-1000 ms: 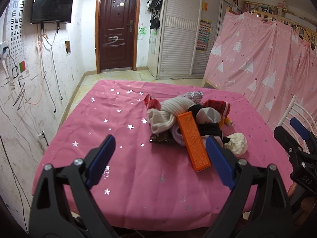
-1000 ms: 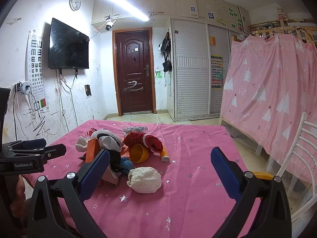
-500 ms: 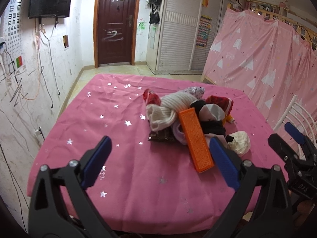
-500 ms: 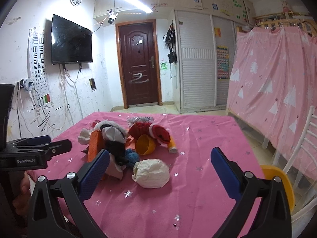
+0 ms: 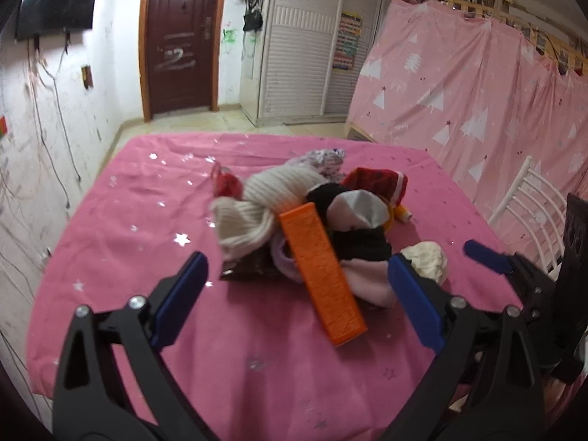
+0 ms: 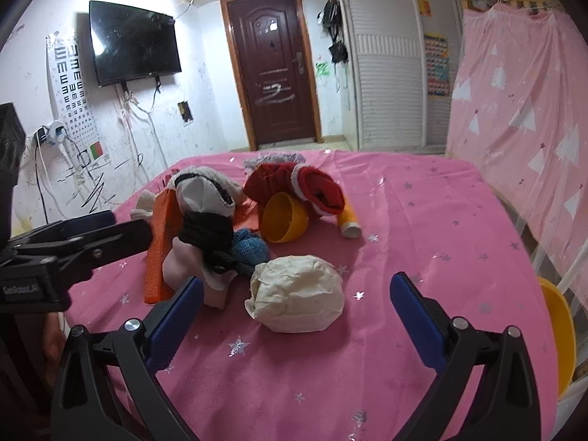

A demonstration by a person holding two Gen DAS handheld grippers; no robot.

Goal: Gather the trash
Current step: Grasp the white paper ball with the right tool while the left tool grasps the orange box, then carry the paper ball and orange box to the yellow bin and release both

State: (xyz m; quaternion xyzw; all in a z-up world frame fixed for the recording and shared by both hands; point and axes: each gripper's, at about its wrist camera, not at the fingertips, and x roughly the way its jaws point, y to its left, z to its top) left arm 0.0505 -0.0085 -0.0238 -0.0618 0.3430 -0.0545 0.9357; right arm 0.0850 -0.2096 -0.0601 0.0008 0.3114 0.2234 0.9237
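Note:
A crumpled white paper ball (image 6: 297, 294) lies on the pink table, just ahead of my open, empty right gripper (image 6: 294, 327); it also shows in the left wrist view (image 5: 426, 262). A dark brown wrapper (image 5: 248, 268) lies under the pile's near left edge. My left gripper (image 5: 297, 297) is open and empty, with the near end of an orange box (image 5: 321, 272) between its fingers. The pile also holds a cream knit sock (image 5: 264, 202), a red sock (image 6: 294, 183), black and pink socks and a yellow bowl (image 6: 283, 218).
The table wears a pink star-print cloth (image 5: 165, 198). A small orange tube (image 6: 349, 222) lies right of the bowl. A white chair (image 5: 529, 198) stands at the table's right side, and a yellow bin rim (image 6: 558, 334) shows low on the right. A pink curtain hangs behind.
Both grippers have moved forward toward the pile. The paper ball and the orange box now appear larger and closer. Both stay open.

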